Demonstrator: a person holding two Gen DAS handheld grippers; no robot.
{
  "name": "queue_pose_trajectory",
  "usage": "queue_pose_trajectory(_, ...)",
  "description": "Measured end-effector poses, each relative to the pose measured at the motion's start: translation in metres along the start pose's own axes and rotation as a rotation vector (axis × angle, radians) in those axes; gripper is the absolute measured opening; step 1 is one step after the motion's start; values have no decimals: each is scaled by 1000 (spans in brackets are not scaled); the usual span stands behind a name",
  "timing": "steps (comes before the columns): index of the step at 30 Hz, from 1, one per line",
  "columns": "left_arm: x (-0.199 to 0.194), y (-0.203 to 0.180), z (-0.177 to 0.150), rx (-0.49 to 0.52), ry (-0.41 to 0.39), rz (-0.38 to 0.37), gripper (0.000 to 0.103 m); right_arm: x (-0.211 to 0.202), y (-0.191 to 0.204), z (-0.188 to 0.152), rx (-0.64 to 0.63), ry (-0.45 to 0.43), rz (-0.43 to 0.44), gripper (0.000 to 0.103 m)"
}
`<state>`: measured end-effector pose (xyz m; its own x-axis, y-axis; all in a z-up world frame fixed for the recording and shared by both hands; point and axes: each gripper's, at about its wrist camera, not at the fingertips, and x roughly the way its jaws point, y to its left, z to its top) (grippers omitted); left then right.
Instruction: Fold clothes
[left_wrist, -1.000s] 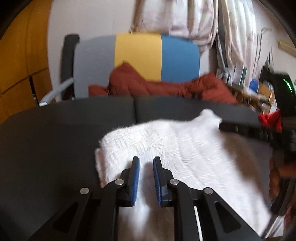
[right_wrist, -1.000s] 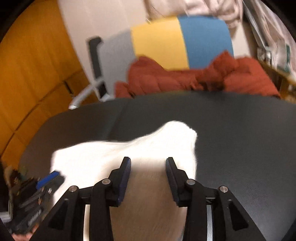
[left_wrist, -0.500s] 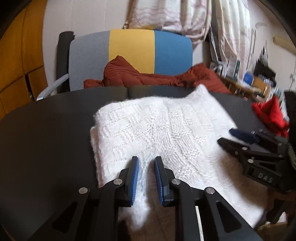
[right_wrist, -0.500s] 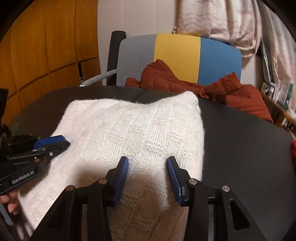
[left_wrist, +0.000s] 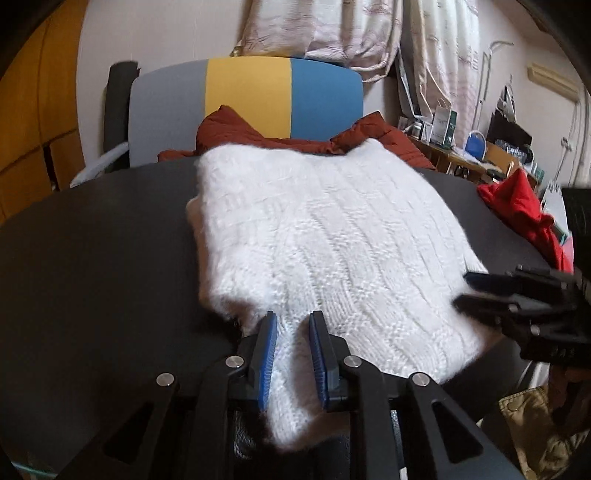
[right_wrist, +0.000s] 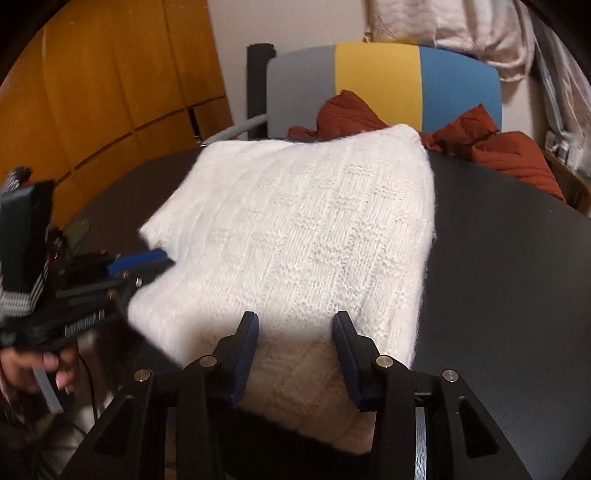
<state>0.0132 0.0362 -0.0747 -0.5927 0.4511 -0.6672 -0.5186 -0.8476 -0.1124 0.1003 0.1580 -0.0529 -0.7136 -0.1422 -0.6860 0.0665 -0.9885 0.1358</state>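
Observation:
A white knitted sweater (left_wrist: 325, 240) lies folded into a rough rectangle on the black round table (left_wrist: 92, 266); it also shows in the right wrist view (right_wrist: 303, 236). My left gripper (left_wrist: 293, 354) sits at its near left edge, jaws narrowly apart with a strip of knit between them. My right gripper (right_wrist: 293, 354) is open, its jaws wide apart above the sweater's near right edge, which hangs off the table's front. Each gripper shows in the other's view: the right gripper (left_wrist: 480, 291) at the sweater's right edge, the left gripper (right_wrist: 147, 262) at its left edge.
A grey, yellow and blue chair (left_wrist: 247, 99) with a rust-red jacket (left_wrist: 236, 133) stands behind the table. A red garment (left_wrist: 521, 206) lies at the table's right. Orange wooden cabinets (right_wrist: 110, 85) are on the left, and a cluttered shelf (left_wrist: 461, 147) on the right.
Both grippers have drawn back toward the near edge of the table. The sweater now lies flat and spread out, with its far edge near the chair.

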Motion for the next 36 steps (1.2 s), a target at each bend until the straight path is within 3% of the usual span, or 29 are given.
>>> queue_pose_trajectory(11, -10, 9, -12, -80, -8, -22, 20, -6, -4, -9, 24, -16, 28, 44)
queue_pose_trajectory(15, -20, 22, -5, -183, -17, -52, 20, -2, -5, -2, 42, 4, 24, 46)
queue_pose_trajectory(19, -28, 44, 21, -297, -76, -56, 20, 2, -2, 4, 59, 33, 1, 48)
queue_pose_trajectory(25, 7, 49, 57, -282, 45, -17, 24, 5, 9, 10, 59, 74, -50, 51)
queue_pose_trajectory(29, 26, 36, 65, -193, 81, 65, 26, 7, 9, 12, 63, 79, -49, 51)
queue_pose_trajectory(31, 38, 38, 64, -191, 119, 70, 27, 7, 8, 12, 64, 78, -48, 51)
queue_pose_trajectory(36, 51, 64, 55, -326, 160, 29, 58, 7, 8, 11, 62, 72, -44, 52)
